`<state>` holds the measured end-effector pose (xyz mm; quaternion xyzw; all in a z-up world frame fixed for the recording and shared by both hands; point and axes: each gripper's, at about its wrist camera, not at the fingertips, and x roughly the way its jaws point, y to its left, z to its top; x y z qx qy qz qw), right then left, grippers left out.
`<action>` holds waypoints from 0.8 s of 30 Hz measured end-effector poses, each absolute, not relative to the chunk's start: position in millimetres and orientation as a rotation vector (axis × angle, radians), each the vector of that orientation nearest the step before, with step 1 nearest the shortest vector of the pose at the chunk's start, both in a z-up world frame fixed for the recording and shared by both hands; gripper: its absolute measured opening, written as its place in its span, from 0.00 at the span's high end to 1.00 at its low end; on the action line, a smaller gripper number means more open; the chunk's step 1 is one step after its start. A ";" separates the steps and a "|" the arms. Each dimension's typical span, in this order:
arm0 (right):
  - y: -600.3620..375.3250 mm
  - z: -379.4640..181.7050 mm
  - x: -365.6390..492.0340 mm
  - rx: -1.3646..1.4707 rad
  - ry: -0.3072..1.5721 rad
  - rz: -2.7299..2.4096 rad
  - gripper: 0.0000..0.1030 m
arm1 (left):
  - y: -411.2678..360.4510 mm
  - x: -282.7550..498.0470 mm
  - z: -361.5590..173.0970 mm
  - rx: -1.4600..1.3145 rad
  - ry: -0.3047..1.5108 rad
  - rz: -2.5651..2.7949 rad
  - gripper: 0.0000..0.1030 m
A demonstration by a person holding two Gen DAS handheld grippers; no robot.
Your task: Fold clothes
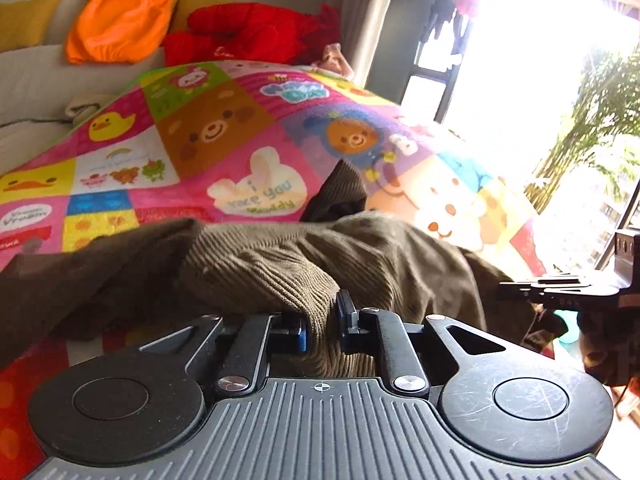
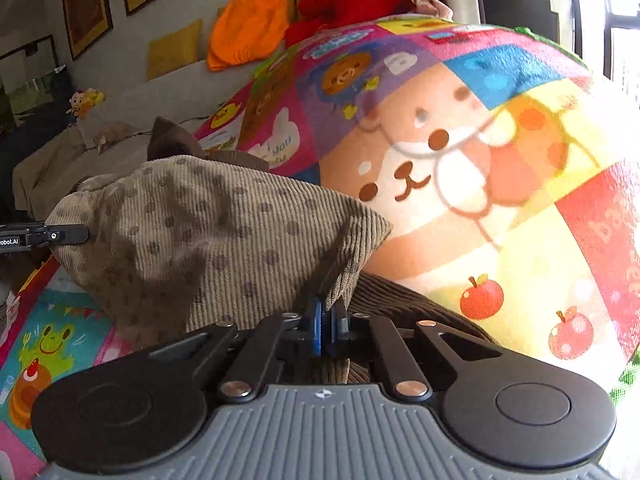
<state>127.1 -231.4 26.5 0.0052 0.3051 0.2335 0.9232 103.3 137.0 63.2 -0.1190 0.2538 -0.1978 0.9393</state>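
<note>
A brown corduroy garment [image 1: 280, 256] lies bunched on the colourful cartoon blanket [image 1: 208, 136]. My left gripper [image 1: 323, 320] is shut on a thick fold of it, the cloth squeezed between the blue pads. In the right wrist view the garment's lighter dotted inside [image 2: 208, 232] is lifted into a hump. My right gripper [image 2: 327, 322] is shut on a thin edge of that cloth, jaws almost touching. The tip of the right gripper [image 1: 560, 286] shows at the right edge of the left wrist view. The left gripper's tip [image 2: 44, 235] shows at the left of the right wrist view.
An orange plush [image 1: 120, 20] and a red plush [image 1: 248, 32] sit on a pale sofa [image 1: 28, 80] behind the blanket. A bright window [image 1: 540, 60] with plants lies to the right. Framed pictures [image 2: 84, 4] hang on the wall. A frog-print mat [image 2: 48, 344] covers the floor.
</note>
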 end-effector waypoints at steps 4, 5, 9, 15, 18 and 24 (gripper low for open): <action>-232.2 99.1 97.4 0.136 0.483 0.587 0.97 | 165.9 73.7 118.0 -0.351 0.420 -0.406 0.86; -235.0 115.2 88.5 0.168 0.453 0.617 0.97 | 174.4 65.0 126.1 -0.373 0.409 -0.406 0.86; -243.7 149.0 52.5 0.249 0.433 0.725 0.97 | 206.2 24.6 123.2 -0.472 0.454 -0.397 0.82; -240.0 105.4 4.4 0.119 0.628 0.768 0.92 | 237.7 -29.2 73.8 -0.496 0.603 -0.323 0.47; -250.6 87.6 -1.3 0.108 0.682 0.714 0.78 | 252.1 -38.2 68.4 -0.499 0.616 -0.290 0.31; -263.1 89.9 22.9 0.143 0.652 0.611 0.57 | 256.1 -39.3 78.5 -0.423 0.619 -0.277 0.09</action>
